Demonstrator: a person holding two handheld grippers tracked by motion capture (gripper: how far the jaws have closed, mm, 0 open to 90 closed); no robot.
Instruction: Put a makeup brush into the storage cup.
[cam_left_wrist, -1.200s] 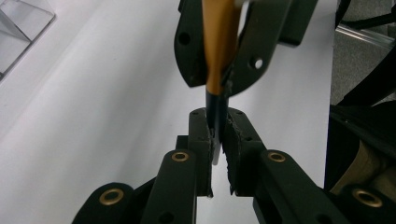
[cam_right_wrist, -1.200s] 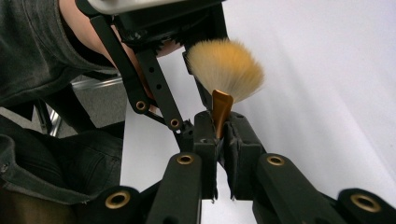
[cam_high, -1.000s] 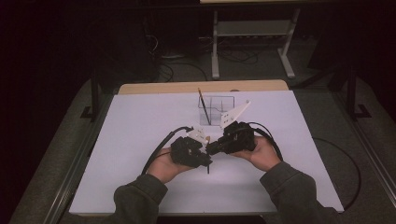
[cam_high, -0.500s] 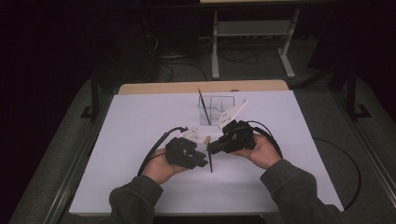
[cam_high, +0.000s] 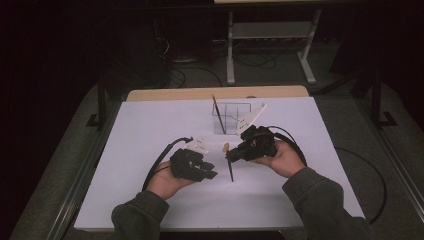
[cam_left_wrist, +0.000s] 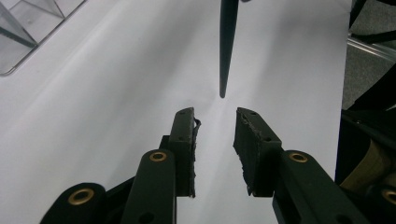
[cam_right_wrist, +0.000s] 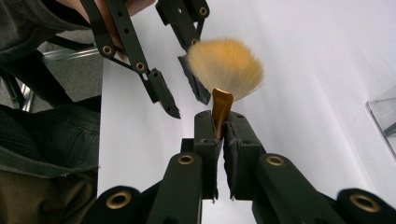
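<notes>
A fan brush (cam_right_wrist: 226, 65) with pale orange bristles and a gold ferrule is pinched at the ferrule by my right gripper (cam_right_wrist: 220, 119), which is shut on it. In the high view my right gripper (cam_high: 231, 155) holds this brush (cam_high: 230, 170) upright-tilted, its dark handle pointing down at the table. My left gripper (cam_high: 214, 175) sits just to its left, open and empty. In the left gripper view the handle tip (cam_left_wrist: 223, 74) hangs just beyond the open left gripper (cam_left_wrist: 215, 114), touching neither jaw.
A clear plastic organizer (cam_high: 235, 112) stands behind the grippers at mid-table with a second dark-handled brush (cam_high: 218, 114) leaning in it; its corner (cam_left_wrist: 18, 42) shows in the left gripper view. A white sheet (cam_high: 145, 130) covers the table. Cables trail from both grippers.
My left gripper has drawn back to the left and toward the near edge, away from the brush. The right gripper keeps hold of the brush and has barely shifted.
</notes>
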